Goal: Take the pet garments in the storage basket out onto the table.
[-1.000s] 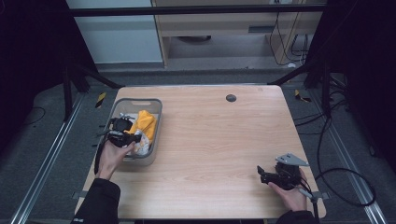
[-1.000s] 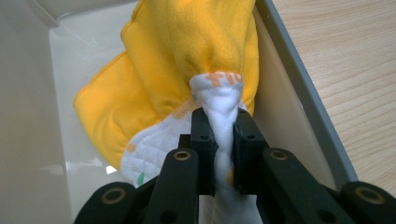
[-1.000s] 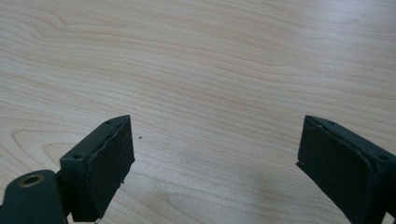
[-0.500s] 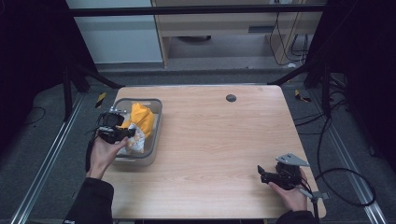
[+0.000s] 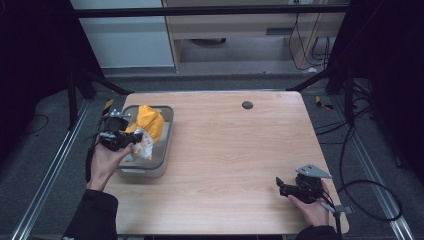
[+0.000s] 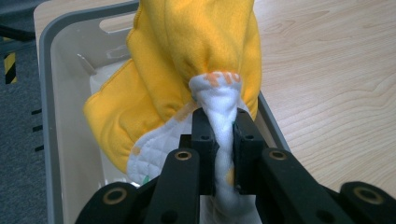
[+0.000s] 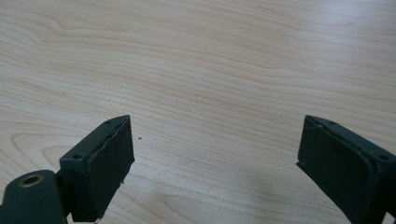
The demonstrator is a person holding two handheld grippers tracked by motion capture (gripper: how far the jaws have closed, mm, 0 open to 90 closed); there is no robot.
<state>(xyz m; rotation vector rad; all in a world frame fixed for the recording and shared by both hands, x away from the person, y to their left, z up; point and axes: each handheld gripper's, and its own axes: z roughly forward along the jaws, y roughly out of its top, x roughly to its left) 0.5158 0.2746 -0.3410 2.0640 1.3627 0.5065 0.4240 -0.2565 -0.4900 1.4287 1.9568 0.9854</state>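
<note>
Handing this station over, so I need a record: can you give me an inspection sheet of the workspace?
Surface: wooden table, small dark round spot near the far edge.
Job's things: yellow and white cloth lifted partly out of the grey bin.
Clutter: nothing seen.
Grippers: left tool shut on the cloth; right tool open over bare wood.
Cables: bundles on the floor at right.
Surroundings: dark floor, metal rail at left.

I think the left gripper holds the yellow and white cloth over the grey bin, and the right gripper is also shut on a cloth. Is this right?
Not quite. The right gripper holds nothing: the right gripper view shows its jaws wide apart over the bare wooden table. The rest stands: the left gripper pinches the yellow and white cloth over the grey bin.
</note>
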